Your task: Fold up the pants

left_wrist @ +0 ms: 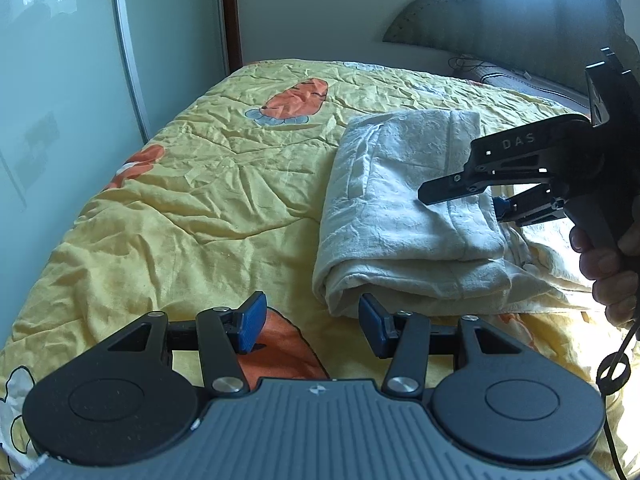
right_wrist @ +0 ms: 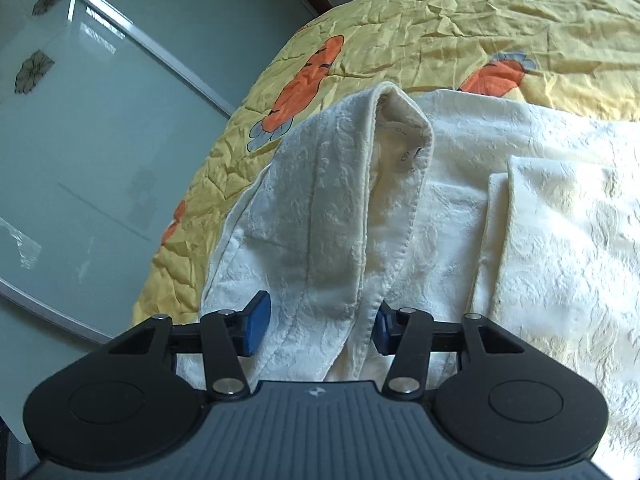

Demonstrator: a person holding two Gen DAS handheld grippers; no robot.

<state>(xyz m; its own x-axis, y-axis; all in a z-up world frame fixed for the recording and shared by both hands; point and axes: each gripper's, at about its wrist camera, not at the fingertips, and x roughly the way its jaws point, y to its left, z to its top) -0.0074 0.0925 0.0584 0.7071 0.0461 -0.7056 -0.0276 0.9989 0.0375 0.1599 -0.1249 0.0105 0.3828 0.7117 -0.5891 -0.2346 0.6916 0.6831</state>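
The cream-white pants (left_wrist: pixel 404 208) lie folded in a thick stack on the yellow quilt (left_wrist: pixel 200 184). My left gripper (left_wrist: pixel 312 324) is open and empty, just short of the stack's near folded edge. My right gripper (left_wrist: pixel 464 200) hovers over the stack's right side, held by a hand. In the right wrist view the pants (right_wrist: pixel 520 216) fill the frame, and a raised fold of the waistband (right_wrist: pixel 336 216) stands between the spread blue pads of my right gripper (right_wrist: pixel 320 326), which is open around it.
The quilt has orange carrot prints (left_wrist: pixel 296 100). A frosted glass sliding door (left_wrist: pixel 60 120) runs along the bed's left side. A dark headboard (left_wrist: pixel 520 24) and a pillow stand at the far right under a bright window.
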